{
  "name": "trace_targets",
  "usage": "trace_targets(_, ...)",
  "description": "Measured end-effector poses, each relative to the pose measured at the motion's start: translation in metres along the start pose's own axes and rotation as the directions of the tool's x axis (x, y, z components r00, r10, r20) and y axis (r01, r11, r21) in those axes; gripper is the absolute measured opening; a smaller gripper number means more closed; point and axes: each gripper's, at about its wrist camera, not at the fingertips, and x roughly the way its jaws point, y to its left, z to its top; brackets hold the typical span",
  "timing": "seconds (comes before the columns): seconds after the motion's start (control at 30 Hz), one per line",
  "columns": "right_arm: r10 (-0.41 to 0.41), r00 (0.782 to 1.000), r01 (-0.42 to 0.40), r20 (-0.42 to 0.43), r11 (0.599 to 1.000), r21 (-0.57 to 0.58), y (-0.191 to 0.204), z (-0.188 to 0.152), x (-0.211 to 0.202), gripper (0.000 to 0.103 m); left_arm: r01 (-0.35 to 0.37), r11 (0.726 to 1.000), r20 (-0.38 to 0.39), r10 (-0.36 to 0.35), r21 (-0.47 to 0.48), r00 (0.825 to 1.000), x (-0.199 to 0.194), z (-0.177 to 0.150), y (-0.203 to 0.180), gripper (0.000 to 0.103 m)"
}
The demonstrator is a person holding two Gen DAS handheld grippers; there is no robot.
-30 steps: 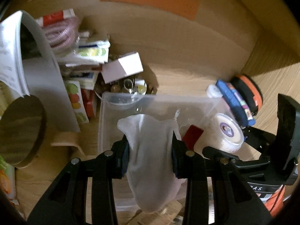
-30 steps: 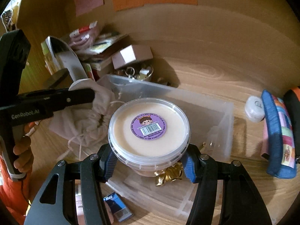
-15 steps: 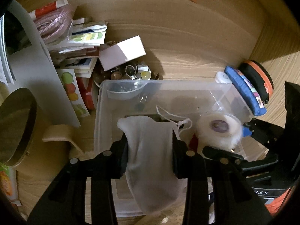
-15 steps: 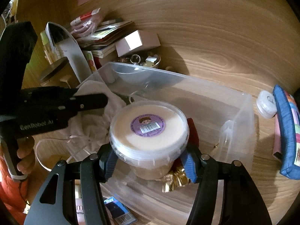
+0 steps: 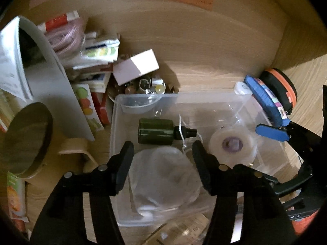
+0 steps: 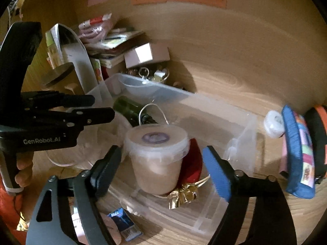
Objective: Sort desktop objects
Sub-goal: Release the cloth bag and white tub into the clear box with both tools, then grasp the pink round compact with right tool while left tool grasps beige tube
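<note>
Both my grippers hang spread wide over the clear bin (image 5: 216, 99): the left gripper (image 5: 162, 153) above the white cloth pouch (image 5: 163, 179), the right gripper (image 6: 161, 159) flanking the lidded tub (image 6: 156, 157) without touching it. Both items sit inside the bin, so I judge this the release step. Next I should lift clear and pick something off the desk, perhaps the blue pencil case (image 6: 298, 153).

The left gripper (image 6: 102, 108) is matte black with silver screws and white "GenRobot.AI" lettering; bare fingers (image 6: 23, 170) wrap its handle. The right gripper (image 6: 161, 167) wears blue pads (image 6: 216, 175) on black fingers.
</note>
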Motion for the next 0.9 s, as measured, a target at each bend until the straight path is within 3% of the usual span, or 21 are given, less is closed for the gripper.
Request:
trace_targets(0.27, -0.029, 0.999, 0.030, 0.013, 0.999, -0.012, 0.003, -0.008, -0.022, 0.082, -0.038, 0.999, 0.047, 0.037, 0.015, 0.998, -0.031, -0.007, -0.004, 0.077)
trace_targets(0.4, -0.042, 0.999, 0.042, 0.020, 0.999, -0.001, 0.006, -0.015, -0.033, 0.082, -0.053, 0.998, 0.055, 0.052, 0.017, 0.997, -0.042, -0.015, -0.007, 0.079)
trace_targets(0.67, -0.019, 0.998, 0.017, 0.065, 0.999, 0.043, 0.015, -0.030, -0.067, 0.083, -0.056, 0.998, 0.097, 0.056, -0.003, 0.994, -0.078, -0.034, -0.001, 0.092)
trace_targets(0.9, -0.003, 0.997, -0.002, 0.081, 0.998, 0.062, 0.024, -0.052, -0.086, 0.084, -0.059, 0.998, 0.097, 0.061, -0.018, 0.993, -0.094, -0.058, 0.005, 0.093)
